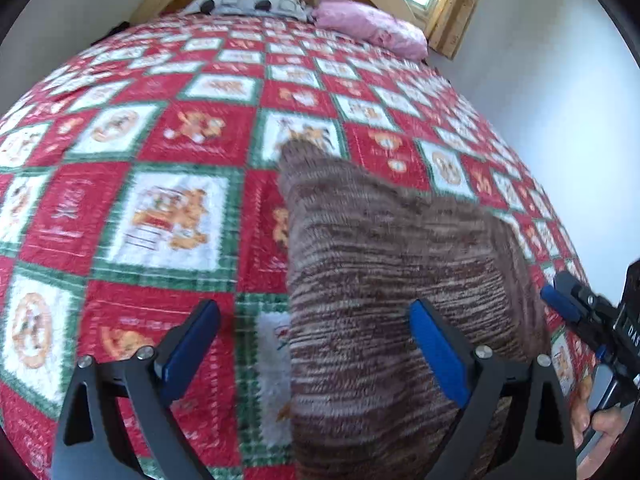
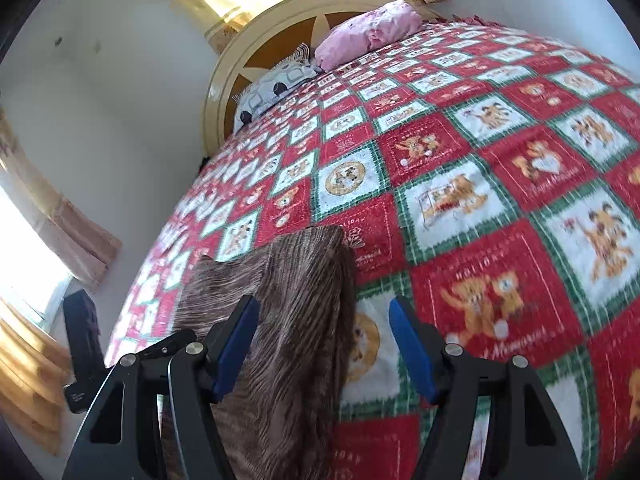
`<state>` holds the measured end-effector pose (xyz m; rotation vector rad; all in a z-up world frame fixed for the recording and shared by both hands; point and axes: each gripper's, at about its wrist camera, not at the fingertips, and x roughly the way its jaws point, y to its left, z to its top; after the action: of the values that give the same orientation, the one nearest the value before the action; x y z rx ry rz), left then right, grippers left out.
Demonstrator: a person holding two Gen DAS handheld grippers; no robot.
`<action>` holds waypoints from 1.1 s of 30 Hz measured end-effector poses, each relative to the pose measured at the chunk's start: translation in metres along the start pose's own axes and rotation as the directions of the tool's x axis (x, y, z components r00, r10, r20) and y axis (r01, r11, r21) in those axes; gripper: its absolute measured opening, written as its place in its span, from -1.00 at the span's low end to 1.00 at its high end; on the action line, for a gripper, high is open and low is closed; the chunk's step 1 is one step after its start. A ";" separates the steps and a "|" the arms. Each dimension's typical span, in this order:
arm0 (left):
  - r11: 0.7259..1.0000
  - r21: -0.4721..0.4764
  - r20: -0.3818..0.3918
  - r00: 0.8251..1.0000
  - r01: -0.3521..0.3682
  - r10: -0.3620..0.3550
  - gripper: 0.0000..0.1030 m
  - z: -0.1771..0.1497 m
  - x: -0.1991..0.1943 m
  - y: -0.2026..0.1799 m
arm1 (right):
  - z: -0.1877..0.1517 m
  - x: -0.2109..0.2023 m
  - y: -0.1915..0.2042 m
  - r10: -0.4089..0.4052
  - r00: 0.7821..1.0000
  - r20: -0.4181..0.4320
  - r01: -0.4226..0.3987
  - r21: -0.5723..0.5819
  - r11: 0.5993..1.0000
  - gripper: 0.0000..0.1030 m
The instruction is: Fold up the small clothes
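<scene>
A brown striped knit garment [image 1: 384, 264] lies flat on the holiday quilt [image 1: 168, 216], with a narrow part reaching toward the headboard. My left gripper [image 1: 316, 348] hovers open above its near left edge, the right-hand pad [image 1: 440, 356] over the knit and the left-hand pad [image 1: 192, 344] over bare quilt. In the right wrist view the garment [image 2: 288, 312] runs under my right gripper [image 2: 324, 348], which is open with nothing pressed between its pads. That right gripper [image 1: 560, 304] also shows at the left wrist view's right edge, held by a hand [image 1: 596, 420].
The red, green and white quilt [image 2: 480, 200] covers the whole bed. A pink pillow [image 2: 368, 32] and a patterned pillow [image 2: 276, 84] lie by the round wooden headboard [image 2: 216, 92]. White walls and curtained windows flank the bed. A black device [image 2: 82, 344] sits at the left edge.
</scene>
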<state>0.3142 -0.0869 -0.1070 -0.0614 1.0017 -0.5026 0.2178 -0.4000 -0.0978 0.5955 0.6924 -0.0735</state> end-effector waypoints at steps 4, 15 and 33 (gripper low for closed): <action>0.999 0.039 0.045 0.999 -0.031 0.029 0.97 -0.007 0.002 -0.007 | -0.009 0.018 0.001 -0.047 0.999 -0.013 0.046 -0.031 0.998 0.33; 0.999 0.037 0.069 0.998 -0.012 0.010 1.00 -0.011 0.000 -0.002 | -0.003 0.019 -0.005 -0.005 1.000 -0.014 0.005 -0.003 1.000 -0.03; 0.996 -0.088 0.159 0.987 0.004 0.010 0.60 -0.015 -0.013 0.020 | 0.035 0.085 0.032 -0.008 0.993 -0.114 -0.026 -0.288 0.957 -0.92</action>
<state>0.3032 -0.0609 -0.1102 -0.1763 0.8668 -0.4433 0.3122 -0.3813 -0.1134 0.3223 0.7942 0.0706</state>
